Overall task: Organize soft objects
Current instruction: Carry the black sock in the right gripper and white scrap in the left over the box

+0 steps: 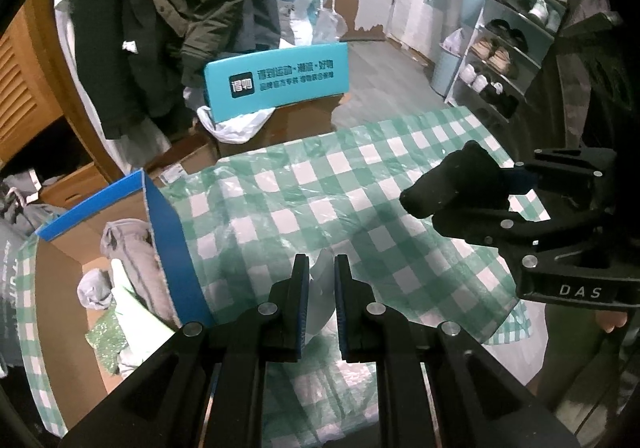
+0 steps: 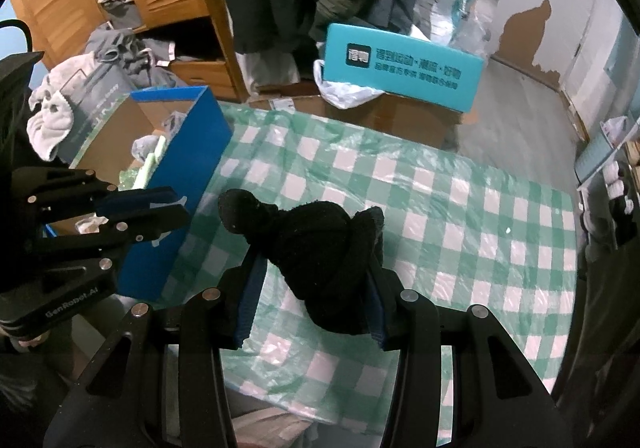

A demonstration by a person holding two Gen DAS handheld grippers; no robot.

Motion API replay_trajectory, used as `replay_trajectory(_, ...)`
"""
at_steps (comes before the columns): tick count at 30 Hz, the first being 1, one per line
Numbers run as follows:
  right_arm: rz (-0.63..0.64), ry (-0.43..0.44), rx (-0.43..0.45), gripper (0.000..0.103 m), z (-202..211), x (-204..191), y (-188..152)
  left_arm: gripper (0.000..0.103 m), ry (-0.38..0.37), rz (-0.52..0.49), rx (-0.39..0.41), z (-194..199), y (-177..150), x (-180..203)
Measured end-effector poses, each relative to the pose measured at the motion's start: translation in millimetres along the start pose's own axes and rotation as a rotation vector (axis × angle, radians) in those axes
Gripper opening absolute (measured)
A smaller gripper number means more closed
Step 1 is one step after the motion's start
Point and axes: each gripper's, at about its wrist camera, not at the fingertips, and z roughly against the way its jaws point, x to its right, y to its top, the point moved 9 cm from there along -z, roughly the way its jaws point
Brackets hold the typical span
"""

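Two grippers, right gripper (image 2: 312, 288) jaws pinching one black sock (image 2: 320, 244), left gripper (image 1: 320, 300) pinching white plastic (image 1: 320, 288).

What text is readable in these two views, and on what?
"DAS": on the body of the right gripper, left wrist view.
"GenRobot.AI": on the body of the left gripper, right wrist view.
Teal box: printed Chinese lines beside a dark logo, too blurred to read.
Grey bag: faint lettering, unreadable.

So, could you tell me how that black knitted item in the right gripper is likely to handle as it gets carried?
The black knitted item looks soft and floppy: it bulges and droops past the right gripper. It is probably light, hanging off the checkered tablecloth from one pinch. Its fuzzy knit seems unlikely to slip.
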Motion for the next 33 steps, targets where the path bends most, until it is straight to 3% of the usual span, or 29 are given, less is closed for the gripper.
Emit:
replay_trajectory(20,0.097,0.047,-0.007,0.045,-17.8,-73.8,40.6,0.012,0.05,0.107,0.026,23.4,-15.7,-65.4)
replay_trajectory(33,0.178,0.091,-0.047,0.045,-45.8,-133.9,60.1,0.012,0.099,0.208,0.026,36.9,-40.0,-127.0)
